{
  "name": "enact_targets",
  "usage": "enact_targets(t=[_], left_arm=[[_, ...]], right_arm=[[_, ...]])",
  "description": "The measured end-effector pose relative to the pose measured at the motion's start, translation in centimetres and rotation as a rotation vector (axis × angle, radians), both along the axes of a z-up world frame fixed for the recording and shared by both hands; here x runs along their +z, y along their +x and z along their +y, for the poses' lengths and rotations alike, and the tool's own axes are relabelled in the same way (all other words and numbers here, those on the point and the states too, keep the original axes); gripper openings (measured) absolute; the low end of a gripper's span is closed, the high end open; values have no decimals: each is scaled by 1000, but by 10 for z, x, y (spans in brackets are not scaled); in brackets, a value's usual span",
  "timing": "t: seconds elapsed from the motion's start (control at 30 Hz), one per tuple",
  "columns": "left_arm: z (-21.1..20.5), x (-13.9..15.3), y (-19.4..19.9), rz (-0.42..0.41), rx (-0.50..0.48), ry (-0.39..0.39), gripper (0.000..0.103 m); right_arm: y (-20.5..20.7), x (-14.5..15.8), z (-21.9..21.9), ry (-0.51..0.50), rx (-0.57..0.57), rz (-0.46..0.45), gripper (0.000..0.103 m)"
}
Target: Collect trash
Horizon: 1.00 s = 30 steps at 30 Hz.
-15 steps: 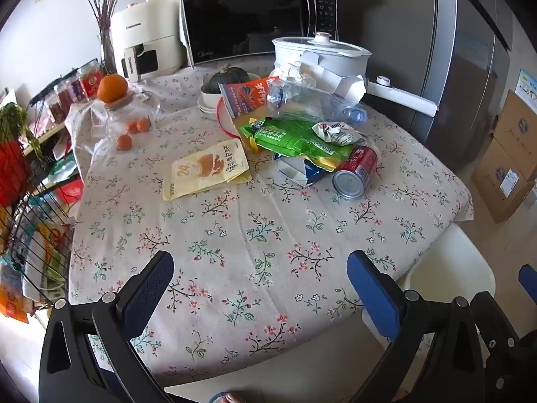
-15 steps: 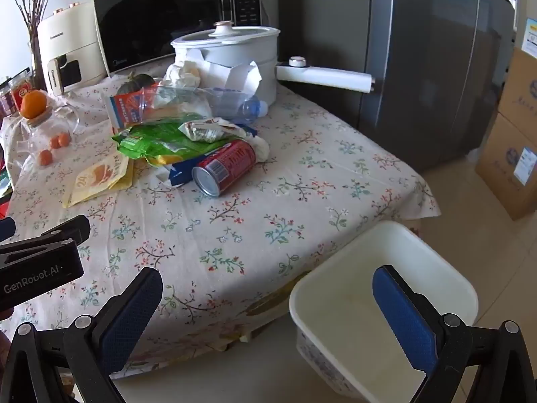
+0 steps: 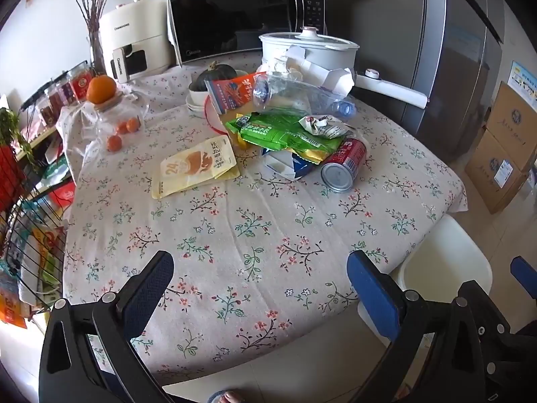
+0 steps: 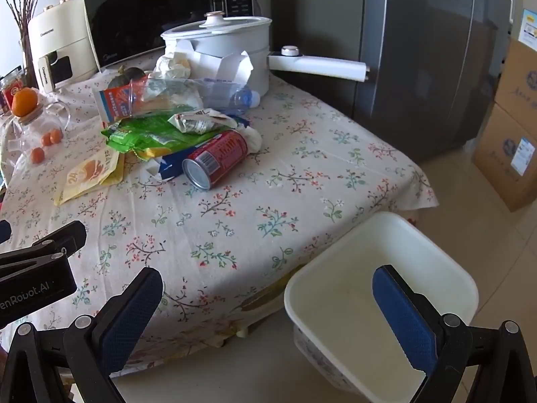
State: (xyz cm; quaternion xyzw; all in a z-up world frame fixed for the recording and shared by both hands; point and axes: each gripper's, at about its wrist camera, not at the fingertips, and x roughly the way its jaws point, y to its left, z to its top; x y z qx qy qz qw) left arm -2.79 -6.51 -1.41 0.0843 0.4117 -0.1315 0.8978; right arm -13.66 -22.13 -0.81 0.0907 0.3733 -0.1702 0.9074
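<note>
A heap of trash lies mid-table: a red can (image 3: 344,164) on its side, a green wrapper (image 3: 285,132), a yellow pouch (image 3: 196,166), a clear plastic bottle (image 3: 295,95), an orange packet (image 3: 231,92) and a blue-white carton (image 3: 288,164). The can (image 4: 216,159), wrapper (image 4: 147,136) and pouch (image 4: 90,174) also show in the right wrist view. A white bin (image 4: 379,288) stands on the floor at the table's near right corner. My left gripper (image 3: 260,288) is open and empty over the near table edge. My right gripper (image 4: 266,305) is open and empty, near the bin.
A white cooking pot (image 3: 308,48) with a long handle, a microwave (image 3: 245,13) and a white appliance (image 3: 134,40) stand at the back. A glass jar with oranges (image 3: 110,110) is at the left. A wire rack (image 3: 30,235) stands left, a fridge (image 4: 419,50) and cardboard boxes (image 4: 513,127) right.
Both grippers have moved slightly forward toward the table; the trash has not moved.
</note>
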Motion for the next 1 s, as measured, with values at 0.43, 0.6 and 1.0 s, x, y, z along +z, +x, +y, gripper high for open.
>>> enact_targets(t=[0.43, 0.6, 1.0], left_arm=[[0, -2, 0, -1, -7, 1, 103], [-1, -2, 0, -1, -6, 1, 103], [-2, -2, -1, -5, -4, 9, 103]], right_arm=[[8, -8, 7, 46, 14, 15, 103], [7, -9, 7, 22, 14, 8, 103], [12, -17, 0, 42, 11, 47, 103]])
